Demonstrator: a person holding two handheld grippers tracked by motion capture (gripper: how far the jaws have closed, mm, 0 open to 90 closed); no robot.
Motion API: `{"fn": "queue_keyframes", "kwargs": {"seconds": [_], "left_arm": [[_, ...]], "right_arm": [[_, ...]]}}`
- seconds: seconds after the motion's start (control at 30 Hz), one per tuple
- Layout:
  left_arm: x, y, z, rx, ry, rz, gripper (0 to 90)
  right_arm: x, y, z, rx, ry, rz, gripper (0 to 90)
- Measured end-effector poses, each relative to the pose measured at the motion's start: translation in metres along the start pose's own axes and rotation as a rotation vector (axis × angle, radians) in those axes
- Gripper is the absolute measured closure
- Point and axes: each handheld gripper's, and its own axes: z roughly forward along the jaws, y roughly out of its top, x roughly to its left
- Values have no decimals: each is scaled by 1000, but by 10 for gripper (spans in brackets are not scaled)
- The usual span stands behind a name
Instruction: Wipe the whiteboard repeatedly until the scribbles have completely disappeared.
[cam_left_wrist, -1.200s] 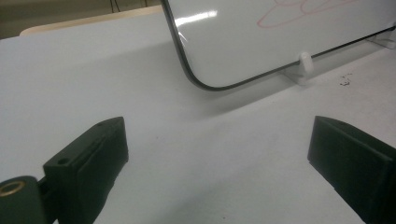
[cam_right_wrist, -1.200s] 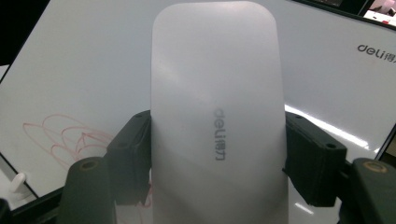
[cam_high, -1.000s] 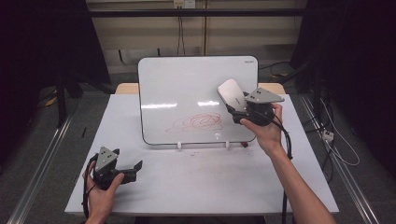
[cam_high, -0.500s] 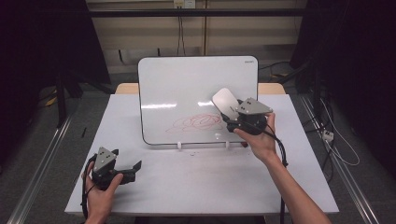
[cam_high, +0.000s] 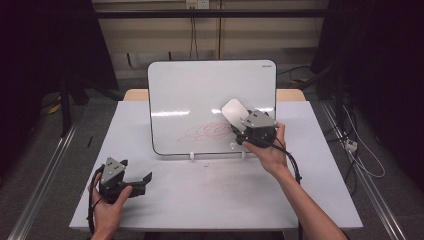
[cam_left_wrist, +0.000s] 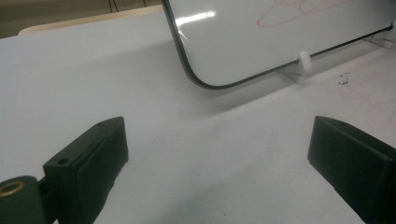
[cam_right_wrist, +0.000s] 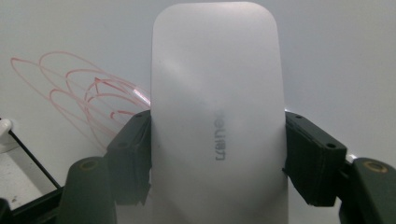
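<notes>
Right gripper (cam_high: 239, 126) pinching one white eraser (cam_right_wrist: 217, 112) flat against the upright whiteboard (cam_high: 200, 90), just right of the single red scribble (cam_high: 210, 131). Best wiped leftward across the scribble with even pressure, eraser face kept flush, board not tipped off its two feet. Left gripper (cam_high: 142, 179) spread wide, resting on the table (cam_high: 200, 200).
</notes>
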Motion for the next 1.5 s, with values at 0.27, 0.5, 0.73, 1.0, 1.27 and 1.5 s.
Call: {"fn": "queue_keyframes", "kwargs": {"seconds": [0.27,0.5,0.73,1.0,1.27,1.5], "left_arm": [[-2,1,0,1,0,1,49],[-2,1,0,1,3,6,49],[-2,1,-1,-3,0,2,49],[-2,1,-1,-1,4,4,49],[-3,2,-1,-6,6,7,49],[-3,2,-1,-2,8,10,49]], "right_arm": [[1,-4,10,25,-32,-21,315],[4,-7,19,57,-60,-41,315],[10,-8,22,72,-99,-73,316],[16,-8,24,78,-138,-101,315],[21,-9,25,78,-142,-102,315],[28,-9,26,82,-137,-104,315]]}}
